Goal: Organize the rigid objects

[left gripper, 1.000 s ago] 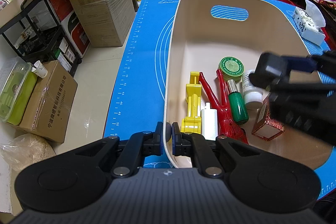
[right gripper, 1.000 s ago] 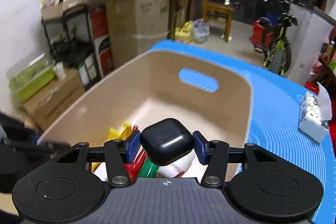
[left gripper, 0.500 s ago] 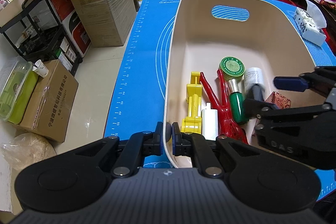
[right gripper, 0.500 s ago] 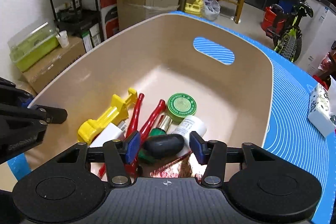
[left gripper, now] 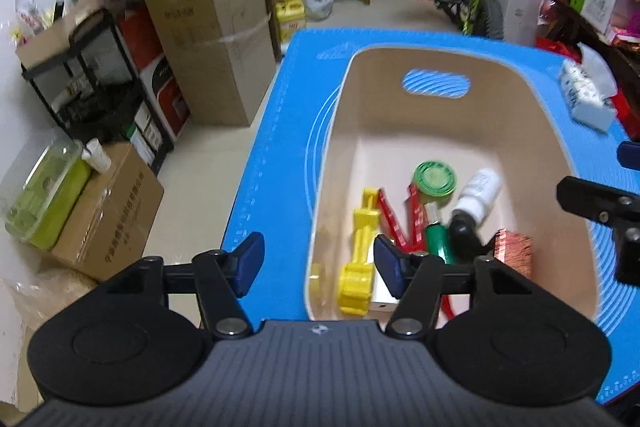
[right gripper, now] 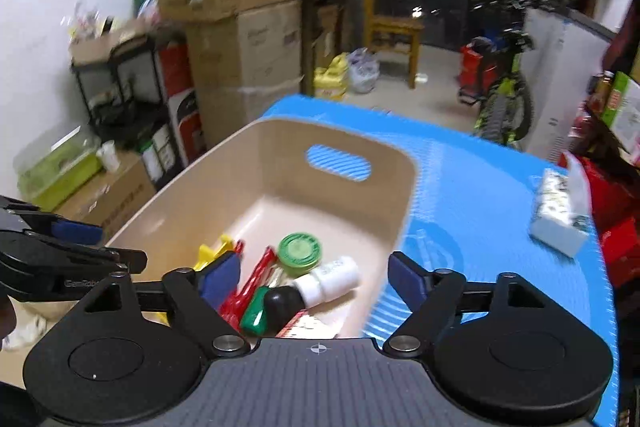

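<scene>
Comparing with a second earlier, the black case (right gripper: 283,301) had left the right gripper (right gripper: 314,277) and lay inside the beige bin (right gripper: 264,163) among its contents. Both grippers' jaws were opening, empty; the left gripper (left gripper: 316,265) had released the bin's rim. Deposit judged complete.

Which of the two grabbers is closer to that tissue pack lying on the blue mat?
Right. The right gripper, jaws opening and empty, hangs over the tub's side that faces the tissue pack. The left gripper, also opening, straddles the tub's opposite wall.
</scene>
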A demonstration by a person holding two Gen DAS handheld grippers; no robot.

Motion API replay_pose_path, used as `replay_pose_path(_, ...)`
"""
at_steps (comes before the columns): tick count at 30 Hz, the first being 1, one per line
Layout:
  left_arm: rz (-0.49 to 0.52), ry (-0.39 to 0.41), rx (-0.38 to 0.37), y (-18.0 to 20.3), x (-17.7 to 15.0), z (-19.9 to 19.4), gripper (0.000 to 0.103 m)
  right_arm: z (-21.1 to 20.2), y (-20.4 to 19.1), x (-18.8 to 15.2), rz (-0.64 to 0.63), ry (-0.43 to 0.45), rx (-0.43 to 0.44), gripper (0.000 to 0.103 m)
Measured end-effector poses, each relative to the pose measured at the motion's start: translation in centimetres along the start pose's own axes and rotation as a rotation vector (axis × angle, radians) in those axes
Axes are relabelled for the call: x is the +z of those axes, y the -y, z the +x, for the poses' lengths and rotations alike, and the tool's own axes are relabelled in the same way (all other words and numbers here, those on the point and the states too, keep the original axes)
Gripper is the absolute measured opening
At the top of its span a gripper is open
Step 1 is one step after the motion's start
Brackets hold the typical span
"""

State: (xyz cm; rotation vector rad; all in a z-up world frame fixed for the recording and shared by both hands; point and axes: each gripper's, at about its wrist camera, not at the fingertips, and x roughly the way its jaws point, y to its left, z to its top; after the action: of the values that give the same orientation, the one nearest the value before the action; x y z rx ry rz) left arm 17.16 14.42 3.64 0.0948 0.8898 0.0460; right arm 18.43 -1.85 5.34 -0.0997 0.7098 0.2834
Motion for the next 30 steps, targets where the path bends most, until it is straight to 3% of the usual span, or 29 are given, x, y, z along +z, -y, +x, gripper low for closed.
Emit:
replay_pose_path(5,0.021,0.040,0.014,1.7,-0.1,-3.0,0.064,-3.5,2.5,0.1,0.063,0.030,-0.049,0.091)
replay_pose_path(17,0.015,0.145,0.027,5.7,-0.9,-11.3,0.069,-13.1,5.4,-1.3,0.125,0.113,-0.114,0.093)
replay_pose_path(30,0.015,0.201,0.031,9.4,-4.4,-15.2,0.069,-20.6,7.5,-4.5,0.155,0.178,-0.159,0.096)
